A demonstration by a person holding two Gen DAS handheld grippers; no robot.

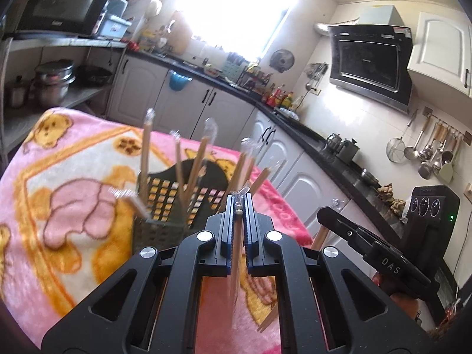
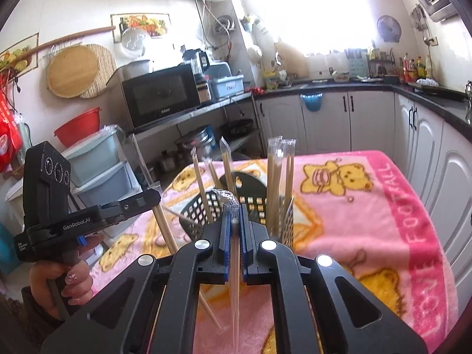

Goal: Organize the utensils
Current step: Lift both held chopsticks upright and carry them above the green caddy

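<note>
A black perforated holder point(image 1: 165, 203) stands on the pink bear blanket point(image 1: 59, 177) with several plastic-wrapped wooden chopsticks point(image 1: 145, 153) upright in it. My left gripper point(image 1: 239, 206) is shut on a wrapped chopstick pair point(image 1: 236, 265), held just right of the holder. My right gripper point(image 2: 234, 215) is shut on another wrapped chopstick pair point(image 2: 235, 289), close in front of the holder point(image 2: 197, 215). The left gripper point(image 2: 147, 199) also shows at the left of the right wrist view with its chopstick point(image 2: 165, 230). The right gripper point(image 1: 327, 215) shows at the right of the left wrist view.
Loose chopsticks point(image 2: 211, 312) lie on the blanket point(image 2: 383, 206) below the grippers. White cabinets with a black countertop point(image 1: 295, 126) run behind the table. A microwave point(image 2: 160, 94) on a metal shelf and plastic drawers point(image 2: 100, 171) stand to the left.
</note>
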